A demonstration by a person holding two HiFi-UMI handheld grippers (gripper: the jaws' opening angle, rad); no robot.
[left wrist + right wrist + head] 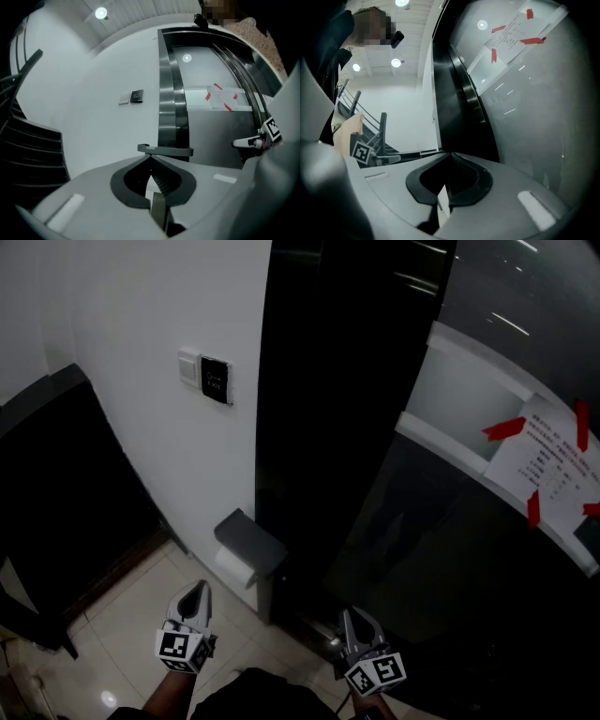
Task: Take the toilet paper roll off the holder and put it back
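Note:
The toilet paper roll point(233, 568) is white and hangs on the wall under the dark grey lid of its holder point(249, 540), low beside a black pillar. My left gripper point(198, 587) points at it from just below and left, a short gap away, jaws shut with nothing between them. In the left gripper view the holder's lid point(165, 150) shows just beyond the closed tips of the left gripper point(149, 158). My right gripper point(350, 614) sits to the right of the holder, near the dark glass, also shut and empty; its tips point(450, 154) meet.
A wall switch panel point(205, 377) sits higher on the white wall. The black pillar point(319, 409) stands right of the holder. A glass panel carries a paper notice point(553, 463) fixed with red tape. A dark stair structure point(56, 493) fills the left. Pale floor tiles point(122, 615) lie below.

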